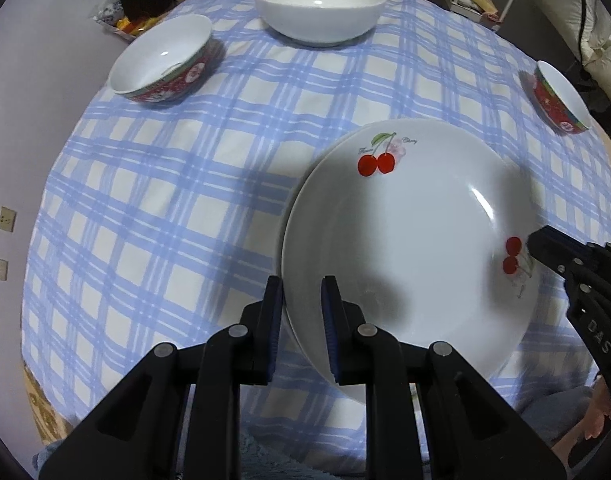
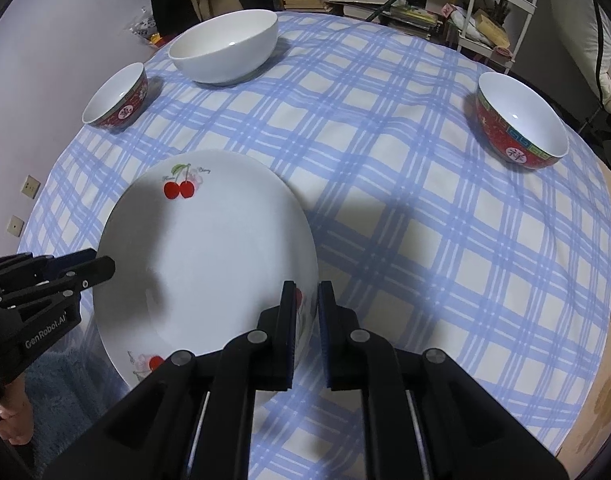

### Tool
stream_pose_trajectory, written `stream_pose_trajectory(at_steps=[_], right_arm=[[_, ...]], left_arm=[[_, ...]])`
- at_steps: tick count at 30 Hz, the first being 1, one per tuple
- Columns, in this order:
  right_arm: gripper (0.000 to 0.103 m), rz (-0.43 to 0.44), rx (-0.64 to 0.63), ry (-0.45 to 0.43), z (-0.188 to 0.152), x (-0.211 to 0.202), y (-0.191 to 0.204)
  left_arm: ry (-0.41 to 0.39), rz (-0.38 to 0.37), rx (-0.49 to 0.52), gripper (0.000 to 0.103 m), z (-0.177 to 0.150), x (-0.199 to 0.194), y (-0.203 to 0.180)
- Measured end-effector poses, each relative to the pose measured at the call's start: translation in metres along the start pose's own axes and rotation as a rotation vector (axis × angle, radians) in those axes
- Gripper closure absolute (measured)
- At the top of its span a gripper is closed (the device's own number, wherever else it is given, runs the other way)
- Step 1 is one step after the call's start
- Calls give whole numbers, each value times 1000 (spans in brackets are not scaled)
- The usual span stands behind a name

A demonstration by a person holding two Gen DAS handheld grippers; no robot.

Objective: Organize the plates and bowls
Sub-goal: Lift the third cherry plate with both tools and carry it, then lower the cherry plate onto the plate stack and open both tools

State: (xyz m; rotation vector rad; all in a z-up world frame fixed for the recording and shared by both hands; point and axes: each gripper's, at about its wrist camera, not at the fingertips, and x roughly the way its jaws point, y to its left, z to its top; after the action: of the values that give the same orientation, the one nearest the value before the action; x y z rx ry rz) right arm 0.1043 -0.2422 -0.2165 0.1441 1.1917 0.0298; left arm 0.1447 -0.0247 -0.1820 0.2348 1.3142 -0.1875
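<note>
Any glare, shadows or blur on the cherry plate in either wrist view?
Left wrist: a bright glare streak on the cherry plate, a gripper shadow near its lower middle, and slight blur at its right edge. Right wrist: a soft dark shadow on the plate's left-centre; heavy fisheye curving of the checked tablecloth in both.

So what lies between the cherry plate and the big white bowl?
Nothing: only bare checked tablecloth lies between the cherry plate and the big white bowl. Both wrist views show this, the right one more clearly.

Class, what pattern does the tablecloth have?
The tablecloth is blue-and-white plaid, clearest in the right wrist view.
</note>
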Motion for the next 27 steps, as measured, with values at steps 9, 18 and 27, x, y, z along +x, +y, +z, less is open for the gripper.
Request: stream_pose_trajectory(at_steps=[9, 18, 27], right_arm=[[89, 13, 14, -36, 3, -13, -2], [54, -3, 55, -109, 12, -30, -12], [13, 26, 122, -183, 30, -45, -29]], left_arm=[[-44, -27, -1, 81, -1, -17, 2], [-188, 70, 42, 47, 7, -49, 6], [-257, 135, 43, 11, 26, -64, 16]])
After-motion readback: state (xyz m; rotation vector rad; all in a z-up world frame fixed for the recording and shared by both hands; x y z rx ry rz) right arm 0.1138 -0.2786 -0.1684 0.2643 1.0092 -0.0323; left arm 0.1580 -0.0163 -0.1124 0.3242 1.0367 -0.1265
